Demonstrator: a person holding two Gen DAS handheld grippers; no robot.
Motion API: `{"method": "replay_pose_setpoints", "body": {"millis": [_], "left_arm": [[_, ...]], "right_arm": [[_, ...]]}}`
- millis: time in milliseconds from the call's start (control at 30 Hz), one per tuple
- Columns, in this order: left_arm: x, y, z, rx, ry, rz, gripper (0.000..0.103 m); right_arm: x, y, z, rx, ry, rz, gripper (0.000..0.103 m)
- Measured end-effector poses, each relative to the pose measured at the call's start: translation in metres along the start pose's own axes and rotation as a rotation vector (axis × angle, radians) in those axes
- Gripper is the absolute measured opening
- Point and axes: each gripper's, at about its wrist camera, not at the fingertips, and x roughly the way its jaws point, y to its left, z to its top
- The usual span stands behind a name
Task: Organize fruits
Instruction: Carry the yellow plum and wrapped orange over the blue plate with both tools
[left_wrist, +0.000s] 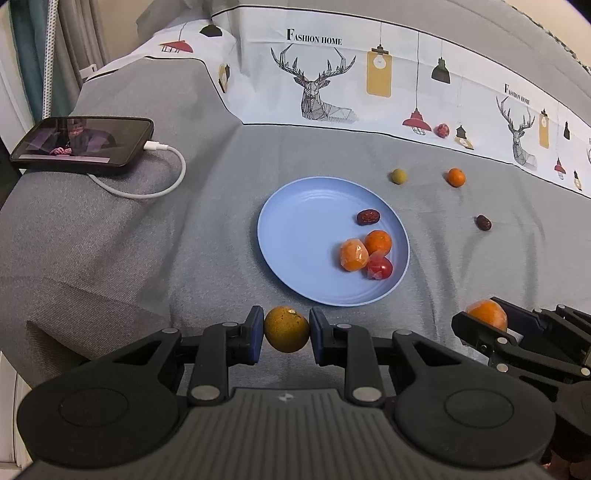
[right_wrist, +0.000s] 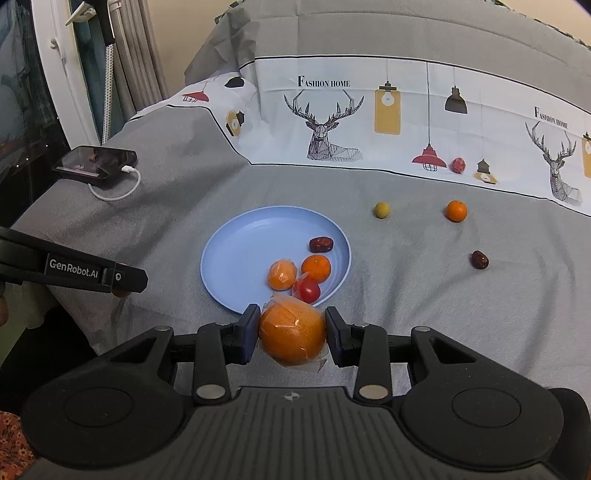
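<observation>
While a brownish-yellow fruit (left_wrist: 286, 329) is clamped between the blue pads of the left gripper (left_wrist: 286, 334) at the bottom centre of the left wrist view, a wrapped orange (right_wrist: 292, 333) is pinched in the same way by the right gripper (right_wrist: 292, 334) at the bottom centre of the right wrist view. Both fruits are held just in front of the near rim of a blue plate (left_wrist: 295, 236), which is seen in the middle of each frame on a grey cloth (left_wrist: 147, 240).

Four items are grouped on the right half of the plate: a dark red date (left_wrist: 368, 217) nearest the far rim, a bare orange (left_wrist: 378, 242), a wrapped orange piece (left_wrist: 354, 254) touching it, and a wrapped red fruit (left_wrist: 379, 267) closest to the near rim.

Right of the plate, well apart from one another on the cloth, a small yellow-green fruit (left_wrist: 399, 176), a small orange (left_wrist: 455, 177) and a second date (left_wrist: 483, 222) are found. A wrapped red item (left_wrist: 442, 130) is seen higher up, on the white printed band (left_wrist: 332, 74) with deer and lamps.

At the upper left of the frame, a phone (left_wrist: 83, 144) is laid near the cloth's edge with a white cable (left_wrist: 162, 177) plugged in.
</observation>
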Motion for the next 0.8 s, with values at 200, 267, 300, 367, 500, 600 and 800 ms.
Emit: {"method": "replay_pose_setpoints", "body": {"millis": [200, 267, 300, 367, 500, 600, 800], "left_arm": [[0.003, 0.001, 0.001, -0.004, 0.005, 0.002, 0.029], [0.005, 0.001, 0.001, -0.007, 0.008, 0.003, 0.029], [0.006, 0.001, 0.002, -0.008, 0.009, 0.003, 0.029], [0.007, 0.002, 0.003, -0.009, 0.011, 0.005, 0.029], [0.009, 0.004, 0.006, -0.013, 0.012, 0.005, 0.029], [0.01, 0.005, 0.008, -0.016, 0.011, 0.006, 0.029], [0.015, 0.006, 0.013, -0.022, 0.017, 0.007, 0.029]], "right_arm": [[0.003, 0.0, 0.0, 0.002, 0.009, 0.002, 0.039], [0.004, 0.0, 0.0, 0.003, 0.011, 0.003, 0.039], [0.004, 0.0, 0.0, 0.004, 0.012, 0.003, 0.039], [0.005, 0.0, 0.001, 0.006, 0.014, 0.003, 0.039], [0.008, -0.001, 0.001, 0.006, 0.02, 0.006, 0.039], [0.01, -0.001, 0.001, 0.004, 0.025, 0.008, 0.039], [0.014, -0.001, 0.002, 0.004, 0.037, 0.01, 0.039]]}}
